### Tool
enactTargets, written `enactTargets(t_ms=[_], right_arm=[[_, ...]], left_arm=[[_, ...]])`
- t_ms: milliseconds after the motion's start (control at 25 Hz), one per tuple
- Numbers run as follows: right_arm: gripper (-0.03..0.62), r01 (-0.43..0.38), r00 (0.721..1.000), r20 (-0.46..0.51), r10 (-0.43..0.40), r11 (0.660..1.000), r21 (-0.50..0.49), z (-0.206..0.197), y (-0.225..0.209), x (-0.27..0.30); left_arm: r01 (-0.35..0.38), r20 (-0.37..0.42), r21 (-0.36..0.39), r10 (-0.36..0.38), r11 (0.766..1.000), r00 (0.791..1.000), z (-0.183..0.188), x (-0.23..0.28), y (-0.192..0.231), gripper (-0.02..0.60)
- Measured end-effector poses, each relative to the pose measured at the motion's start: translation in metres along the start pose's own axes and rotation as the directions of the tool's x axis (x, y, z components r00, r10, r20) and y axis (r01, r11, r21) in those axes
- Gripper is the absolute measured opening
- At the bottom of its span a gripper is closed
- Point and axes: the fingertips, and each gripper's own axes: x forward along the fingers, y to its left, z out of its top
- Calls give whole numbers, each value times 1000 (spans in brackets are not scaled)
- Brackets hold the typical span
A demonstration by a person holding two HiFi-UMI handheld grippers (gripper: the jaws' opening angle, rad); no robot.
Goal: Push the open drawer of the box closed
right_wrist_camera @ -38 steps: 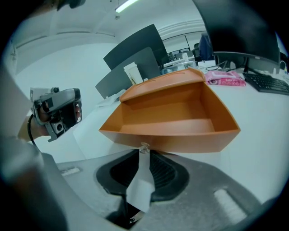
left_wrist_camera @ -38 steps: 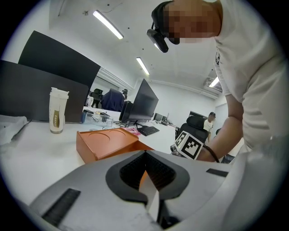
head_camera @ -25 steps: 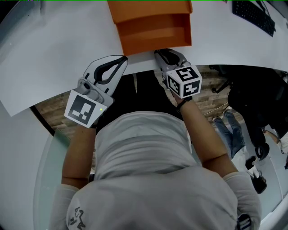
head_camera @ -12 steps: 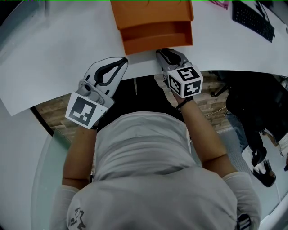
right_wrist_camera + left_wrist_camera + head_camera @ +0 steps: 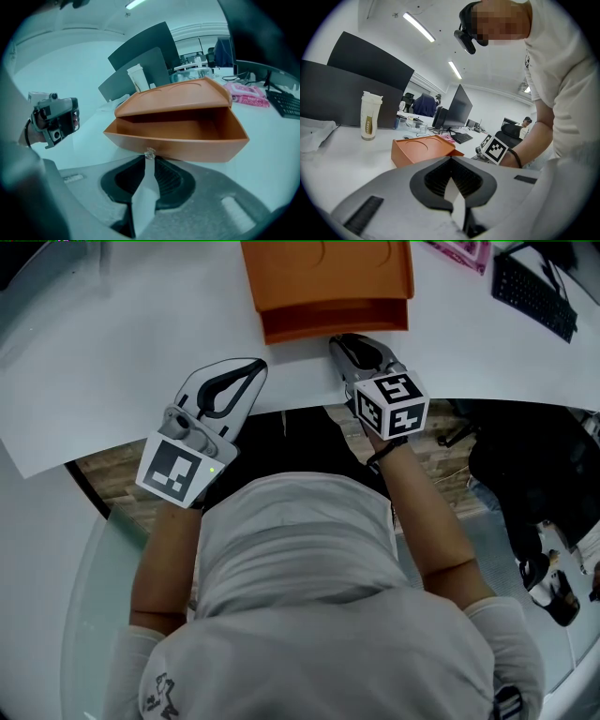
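The orange box (image 5: 323, 268) stands on the white table (image 5: 122, 352), its drawer (image 5: 335, 319) sticking out a short way toward me. My right gripper (image 5: 338, 339) is shut, with its tips against the drawer's front. In the right gripper view the small clear knob (image 5: 149, 153) sits right at the tips of the right gripper (image 5: 148, 160), below the drawer (image 5: 183, 140), whose inside looks bare. My left gripper (image 5: 255, 364) is shut and holds nothing, hovering over the table's near edge left of the box. The left gripper (image 5: 450, 157) sees the box (image 5: 423, 150) ahead of its tips.
A black keyboard (image 5: 532, 277) and a pink packet (image 5: 461, 253) lie to the right of the box. A white cup (image 5: 369, 122) stands beyond the box, in front of dark screens. The table's curved near edge (image 5: 281, 401) runs under both grippers.
The drawer has slid further into the box as my right gripper moved away from me against its front. The left gripper has stayed where it was.
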Motion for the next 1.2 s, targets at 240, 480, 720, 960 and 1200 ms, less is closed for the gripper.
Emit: enactTargets(t_ms=[240,480,720,960,1200], right_arm=[[66,6,1000,-3,-6,1000,0,16,-6,0],[66,9,1000,1,-9,1000,0,29,-14,6],[66,7,1000,19,-7,1000,-13,34,-17,9],[67,14,999,32,-14,1000,-20,43,-21,13],[67,11,999,36,-11,1000,-24,44,-21,14]], left_arm=[[-3,-7,-14,3,1000,1000,8,1,5,-2],[-12,-9,-22,11,1000,1000,12,3,12,-2],[-26,-6,-12,26,1000,1000,9,1,13,-2],[-28,-9,-8,28,1000,1000,8,1,14,-2],[-30,-10,-8,30,1000,1000,8,1,15,0]])
